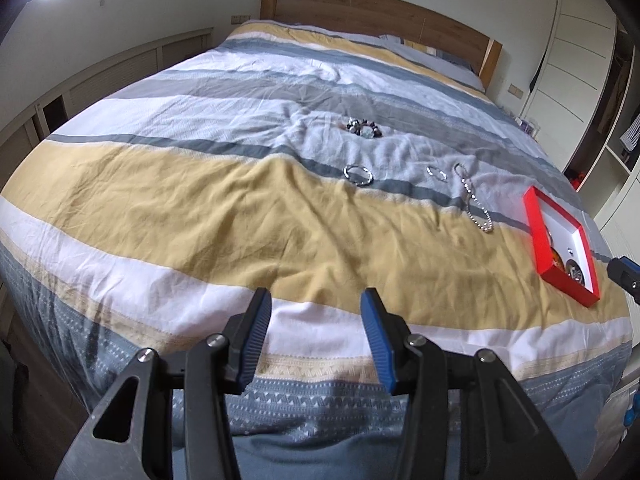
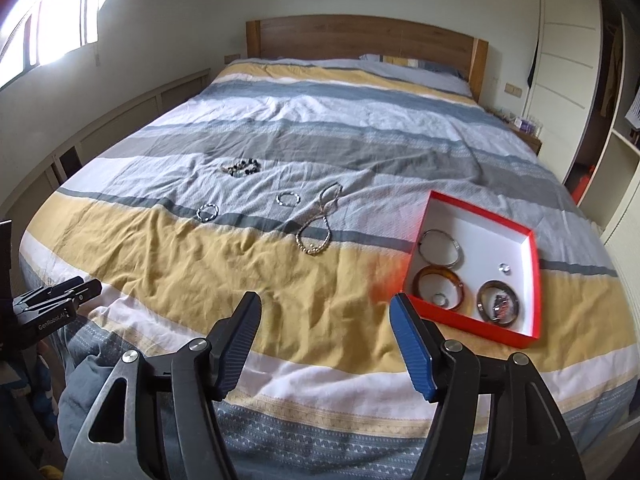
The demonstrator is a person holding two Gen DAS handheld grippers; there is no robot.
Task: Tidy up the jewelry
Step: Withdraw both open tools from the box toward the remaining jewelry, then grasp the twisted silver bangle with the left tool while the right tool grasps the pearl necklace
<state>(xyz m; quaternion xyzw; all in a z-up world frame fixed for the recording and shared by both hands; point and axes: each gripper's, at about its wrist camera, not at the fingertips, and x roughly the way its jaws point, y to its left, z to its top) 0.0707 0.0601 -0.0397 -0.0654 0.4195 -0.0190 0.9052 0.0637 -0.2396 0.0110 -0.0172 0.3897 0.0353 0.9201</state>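
Observation:
A red box with a white inside [image 2: 492,220] lies on the bed at the right and holds a silver bangle [image 2: 442,248], an amber bangle [image 2: 438,282], a dark bangle [image 2: 498,300] and two small rings. The box also shows in the left wrist view [image 1: 538,232]. On the cover lie a dark bead bracelet [image 2: 242,168], two silver bracelets [image 2: 208,213] [image 2: 288,199] and a pearl necklace [image 2: 318,220]. My left gripper [image 1: 316,300] is open and empty above the bed's near edge. My right gripper [image 2: 326,304] is open and empty, left of the box.
The bed has a striped yellow, white and grey cover [image 2: 200,272] and a wooden headboard [image 2: 360,36]. Low cabinets [image 2: 132,120] run along the left wall. A wardrobe [image 2: 568,60] and a nightstand [image 2: 524,132] stand at the right.

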